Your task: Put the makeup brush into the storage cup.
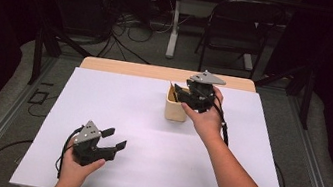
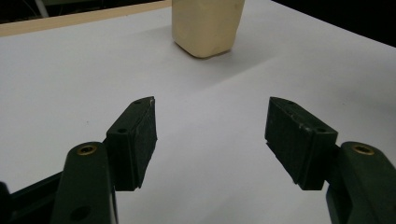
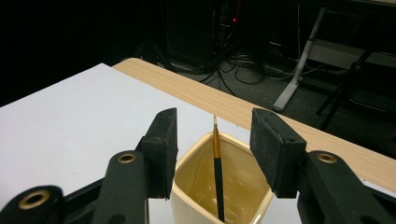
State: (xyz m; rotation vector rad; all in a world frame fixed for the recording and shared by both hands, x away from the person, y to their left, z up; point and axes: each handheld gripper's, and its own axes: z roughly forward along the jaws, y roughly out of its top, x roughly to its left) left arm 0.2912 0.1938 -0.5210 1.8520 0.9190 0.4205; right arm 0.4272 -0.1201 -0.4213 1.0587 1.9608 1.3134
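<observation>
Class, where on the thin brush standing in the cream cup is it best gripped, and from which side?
Grip the brush on its upper shaft, coming down from above. It leans in the cup, so just that end clears the rim, and the open right gripper already straddles it.

Left gripper (image 1: 114, 137) near the table's front edge, right gripper (image 1: 178, 92) toward its far edge, both with jaws spread.

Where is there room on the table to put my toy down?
Lots of bare white sheet lies left of the cream cup, and between that cup and the open left gripper. The crowded spot is the cup itself, where the open right gripper hovers over a paintbrush.
</observation>
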